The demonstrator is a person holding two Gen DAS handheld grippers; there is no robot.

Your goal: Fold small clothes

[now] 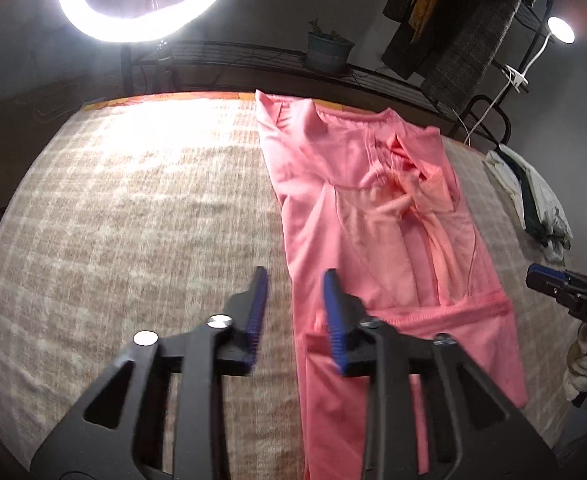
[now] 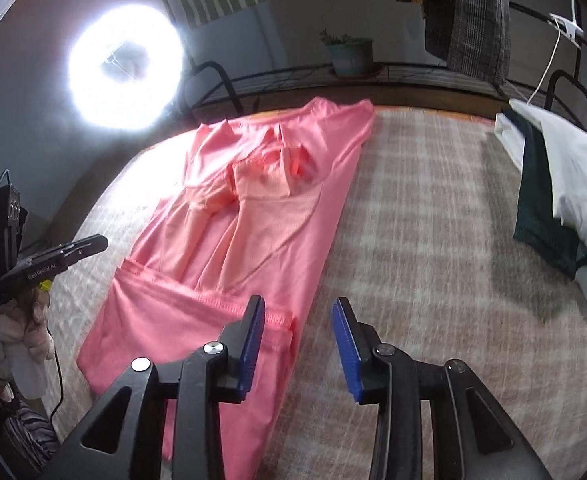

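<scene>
A pink garment (image 1: 373,216) lies on the checked beige cloth (image 1: 133,220), folded lengthwise into a long strip with its sides turned in. My left gripper (image 1: 295,276) is open and empty, hovering over the strip's left edge near its near end. In the right wrist view the same pink garment (image 2: 245,216) runs from far centre to near left. My right gripper (image 2: 298,306) is open and empty, over the garment's right edge at its hem. The right gripper also shows at the far right of the left wrist view (image 1: 565,292), and the left gripper at the left of the right wrist view (image 2: 73,252).
A pile of white and dark green clothes (image 2: 553,196) lies at the right on the checked cloth (image 2: 433,240). A bright ring light (image 1: 145,0), a black metal rack (image 1: 253,60) with a potted plant (image 1: 329,50) and hanging clothes (image 1: 469,40) stand behind.
</scene>
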